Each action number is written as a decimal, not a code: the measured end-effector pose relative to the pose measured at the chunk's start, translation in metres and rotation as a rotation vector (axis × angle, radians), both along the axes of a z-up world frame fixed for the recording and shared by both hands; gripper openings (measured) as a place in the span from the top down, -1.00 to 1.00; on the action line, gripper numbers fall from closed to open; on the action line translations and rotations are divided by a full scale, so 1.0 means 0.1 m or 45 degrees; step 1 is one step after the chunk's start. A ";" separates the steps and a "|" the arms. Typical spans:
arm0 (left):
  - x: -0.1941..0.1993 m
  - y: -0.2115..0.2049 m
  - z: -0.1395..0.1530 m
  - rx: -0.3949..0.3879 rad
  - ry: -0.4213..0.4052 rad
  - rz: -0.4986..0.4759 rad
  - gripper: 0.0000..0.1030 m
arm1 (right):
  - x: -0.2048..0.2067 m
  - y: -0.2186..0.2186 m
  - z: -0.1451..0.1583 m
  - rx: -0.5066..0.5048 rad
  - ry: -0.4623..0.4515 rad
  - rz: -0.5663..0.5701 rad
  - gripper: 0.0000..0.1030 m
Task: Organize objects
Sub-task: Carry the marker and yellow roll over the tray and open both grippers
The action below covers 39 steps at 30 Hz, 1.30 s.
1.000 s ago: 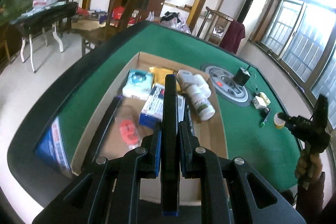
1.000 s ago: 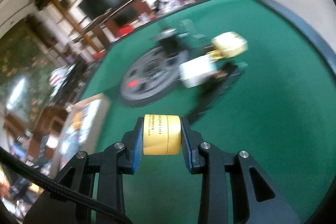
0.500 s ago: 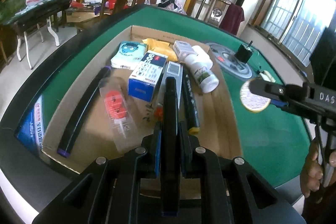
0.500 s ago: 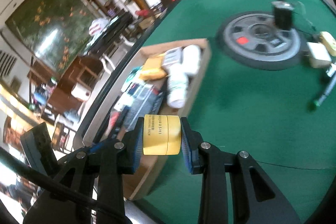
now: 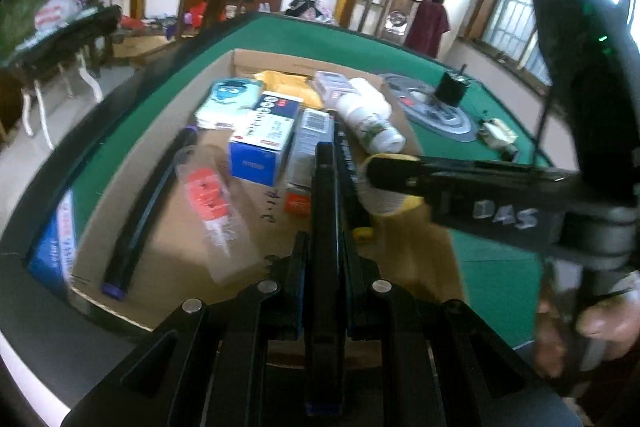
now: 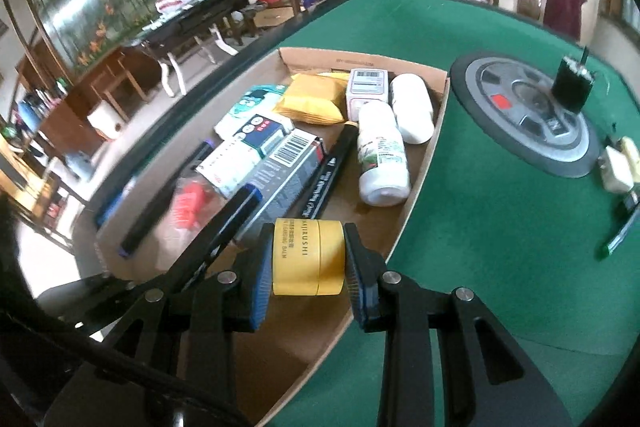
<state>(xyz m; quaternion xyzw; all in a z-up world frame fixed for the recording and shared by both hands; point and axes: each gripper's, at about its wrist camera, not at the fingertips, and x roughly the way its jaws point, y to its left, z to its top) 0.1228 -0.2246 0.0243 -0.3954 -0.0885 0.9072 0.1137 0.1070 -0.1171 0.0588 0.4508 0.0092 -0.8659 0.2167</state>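
- Yellow jar (image 6: 308, 258) sits clamped on its side between the two pads of the right gripper (image 6: 307, 261), above the near right corner of the cardboard tray (image 6: 434, 131)
- Left gripper (image 5: 323, 291) is closed tight on a long black marker (image 5: 325, 211) that points forward over the tray; in the left view the right gripper (image 5: 390, 187) crosses just in front of it with the jar
- Tray rests on the green table (image 6: 480, 235) and already holds a white bottle (image 6: 382, 163), a second white bottle (image 6: 412, 109), a yellow pouch (image 6: 312, 99), a blue and white box (image 5: 262, 145), a grey box with a barcode (image 6: 286, 163), a clear packet with red print (image 5: 212, 203) and another long black marker (image 5: 140, 211) along the left side
- Step in hand, as I judge it: bringing both held items in over the tray for placing, with neither set down yet
- Next move calls for lowering the jar onto the bare cardboard at the near right part of the tray, clear of the white bottle, then parting the pads
- Jar is round and held on its side, so it may roll once freed; easing it down until it touches seems wise
- Marker likely goes beside the black pen (image 6: 332, 171) lying in the middle; the two grippers sit close, so one should move at a time
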 end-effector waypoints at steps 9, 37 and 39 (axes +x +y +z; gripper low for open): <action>-0.01 0.10 0.00 -0.015 -0.001 -0.018 0.77 | 0.01 -0.07 0.01 0.133 0.064 -0.019 0.42; 0.00 0.06 0.02 -0.070 0.000 0.053 0.77 | 0.02 -0.10 -0.03 0.128 0.024 -0.010 0.42; 0.00 0.05 0.02 -0.069 -0.005 0.056 0.77 | 0.02 -0.11 -0.03 0.127 0.023 -0.008 0.42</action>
